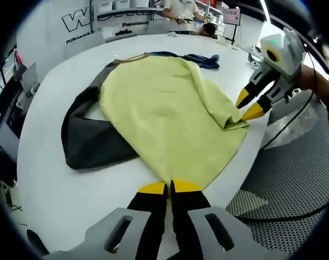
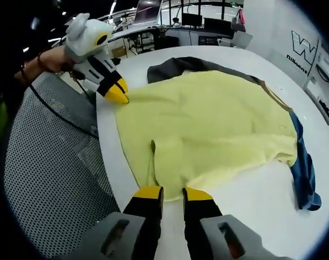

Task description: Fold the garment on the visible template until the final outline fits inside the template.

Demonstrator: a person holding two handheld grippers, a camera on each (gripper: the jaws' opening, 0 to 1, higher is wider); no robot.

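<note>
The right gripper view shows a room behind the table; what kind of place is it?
Probably an open office or lab workspace: desks with monitors stand behind the round white table, a wall panel carries a printed logo, and the floor is perforated metal.

Lettering on the white wall panel [image 1: 80, 24] in the left gripper view: a large dark outlined "W" followed by further letters cut off by furniture; a smaller line beneath begins "Di" and is not legible beyond that; further right, a small word reading approximately "Passione" stands on the same wall; in the right gripper view, the wall panel [image 2: 305, 46] carries the same large "W" with a small line beneath starting "Di", remainder too blurred to read.
</note>
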